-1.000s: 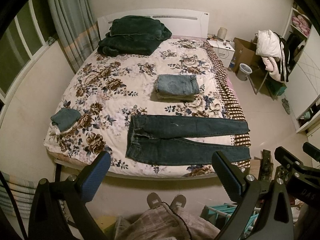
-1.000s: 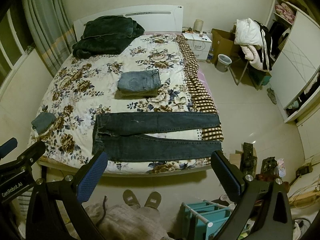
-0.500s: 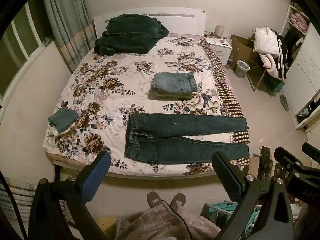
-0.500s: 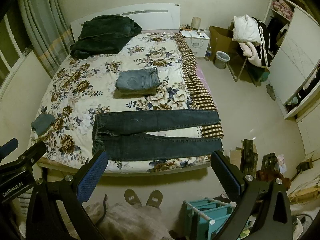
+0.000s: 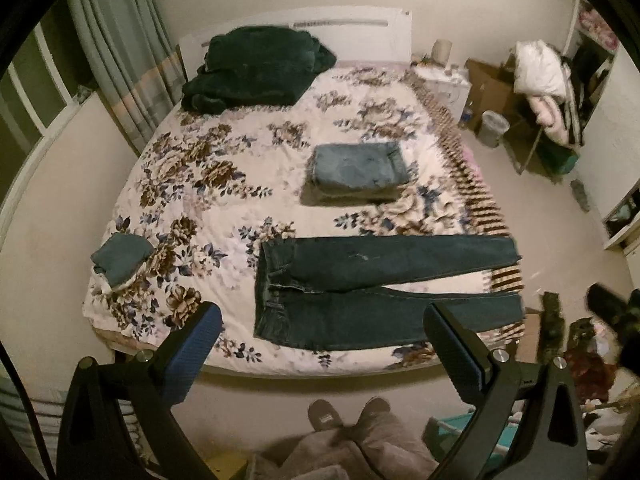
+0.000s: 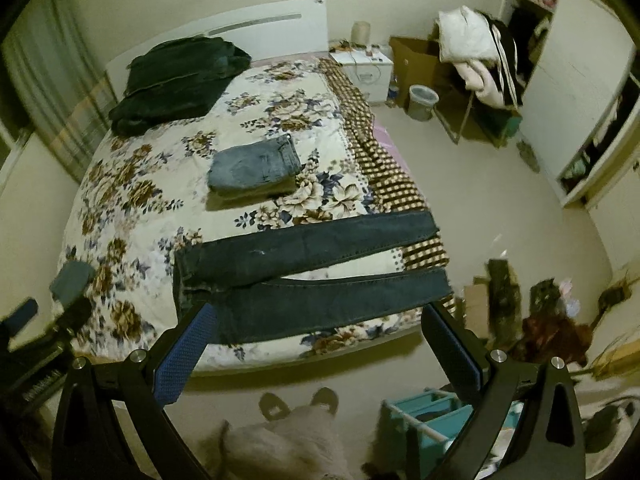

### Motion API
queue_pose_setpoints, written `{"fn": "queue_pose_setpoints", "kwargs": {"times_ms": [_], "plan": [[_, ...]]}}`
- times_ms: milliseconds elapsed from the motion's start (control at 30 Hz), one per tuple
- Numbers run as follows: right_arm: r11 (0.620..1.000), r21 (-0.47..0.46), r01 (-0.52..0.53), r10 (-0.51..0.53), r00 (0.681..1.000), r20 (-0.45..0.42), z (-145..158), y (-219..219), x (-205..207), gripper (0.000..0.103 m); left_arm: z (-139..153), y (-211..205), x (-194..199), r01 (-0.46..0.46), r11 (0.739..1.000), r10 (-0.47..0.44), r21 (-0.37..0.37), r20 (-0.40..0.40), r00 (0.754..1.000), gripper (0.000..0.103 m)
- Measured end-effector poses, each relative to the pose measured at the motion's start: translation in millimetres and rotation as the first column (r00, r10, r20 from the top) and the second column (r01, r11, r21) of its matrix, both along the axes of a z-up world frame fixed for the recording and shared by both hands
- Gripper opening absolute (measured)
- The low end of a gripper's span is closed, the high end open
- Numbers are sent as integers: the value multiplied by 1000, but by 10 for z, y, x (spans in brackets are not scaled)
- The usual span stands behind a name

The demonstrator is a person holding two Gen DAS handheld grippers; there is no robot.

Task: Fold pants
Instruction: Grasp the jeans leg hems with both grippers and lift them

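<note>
Dark blue jeans (image 5: pixel 372 292) (image 6: pixel 304 276) lie flat across the near end of the bed, waistband to the left and both legs stretched right to the bed's edge. My left gripper (image 5: pixel 320 332) hangs open well above and short of the jeans, holding nothing. My right gripper (image 6: pixel 316 328) is open too, high over the foot of the bed, with nothing between its fingers. A person's slippered feet (image 5: pixel 348 416) (image 6: pixel 296 400) stand on the floor at the foot of the bed.
The floral bedspread (image 5: pixel 224 184) (image 6: pixel 132 184) carries a folded light-blue jeans stack (image 5: pixel 360 172) (image 6: pixel 254 168), a dark green blanket pile (image 5: pixel 256 72) near the headboard and a small folded cloth (image 5: pixel 122 256) at the left edge. A teal basket (image 6: pixel 424 420) and clutter sit on the floor to the right.
Both grippers have moved forward toward the bed and stayed open. The right wrist view has tilted and swung, so the jeans now sit closer to its fingers.
</note>
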State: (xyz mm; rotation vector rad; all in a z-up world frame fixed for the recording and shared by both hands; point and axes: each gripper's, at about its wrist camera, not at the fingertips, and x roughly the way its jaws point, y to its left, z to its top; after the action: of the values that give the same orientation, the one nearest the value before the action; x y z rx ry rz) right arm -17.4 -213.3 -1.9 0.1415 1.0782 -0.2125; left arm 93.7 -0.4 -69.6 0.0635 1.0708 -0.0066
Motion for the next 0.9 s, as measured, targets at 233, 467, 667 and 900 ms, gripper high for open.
{"fn": "queue_pose_setpoints", "kwargs": {"times_ms": [233,467,667,900], "plan": [[1000,-16,26,-27,997,-68,-852,-346,1065,103,-770,-167,808,-21,999,24,27,-108,994,103],[999,42,10,-1,980,-197,-2092,-950,2393,103,-1551,-465,1670,-76,995,86,59,-188,978,103],[998,35,-55,63,955,-291,-3307,-1349,3506,103,-2470,-616,2388,-122,989,141,86,-272,952,103],[978,-54,-202,160,890,-427,-4832,-1415,4332,103,-3684,-825,3011,15,983,53,185,-356,933,103]]}}
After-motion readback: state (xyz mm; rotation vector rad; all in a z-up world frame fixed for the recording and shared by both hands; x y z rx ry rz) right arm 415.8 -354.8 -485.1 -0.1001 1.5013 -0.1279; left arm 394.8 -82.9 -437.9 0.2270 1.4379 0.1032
